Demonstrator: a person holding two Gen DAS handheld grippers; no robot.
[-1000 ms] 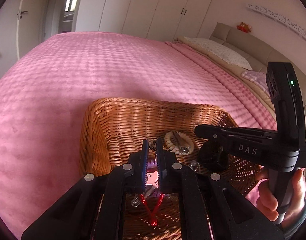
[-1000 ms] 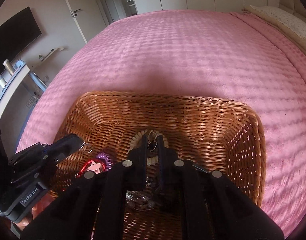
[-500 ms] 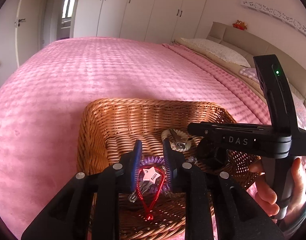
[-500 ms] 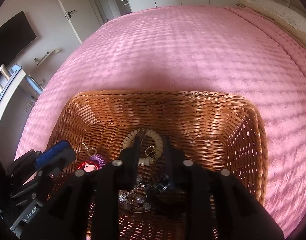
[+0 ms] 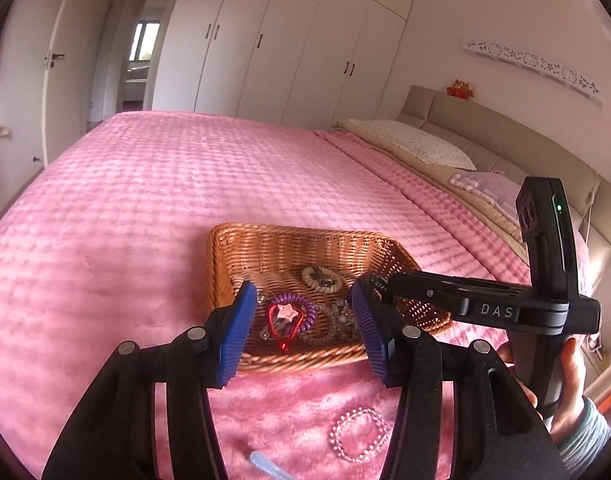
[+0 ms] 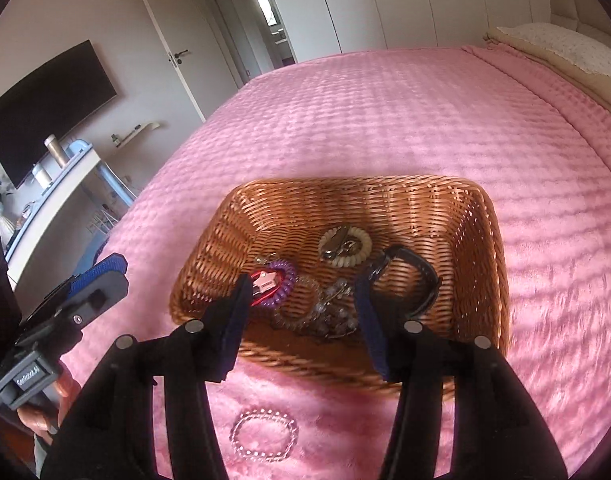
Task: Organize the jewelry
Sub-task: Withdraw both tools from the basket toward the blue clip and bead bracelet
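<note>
Your bed (image 5: 153,208) carries everything, and on it sits the basket (image 5: 305,240), already holding most of the jewelry: a black strap (image 6: 419,276) against the right wall, a cream bracelet (image 6: 345,246) toward the back, a purple coil (image 5: 293,314) with a red cord and star tag on the left, and a tangle of clear beads (image 6: 325,312) in the middle.

Your left gripper (image 5: 301,332) and right gripper (image 6: 301,320) both hang above the basket's near rim, fingers spread wide, holding nothing. The drop-off step looks finished; you are between items.

One pearly bracelet (image 6: 264,434) lies on the bed just short of the basket, below and between your grippers, and a pale blue piece (image 5: 267,468) lies near it at the frame's bottom edge; what that is I cannot tell.

Next, you would likely tip a gripper down toward the bracelet. It lies flat in plush fabric, so set one finger inside the loop and one outside, then close on the bead strand.
</note>
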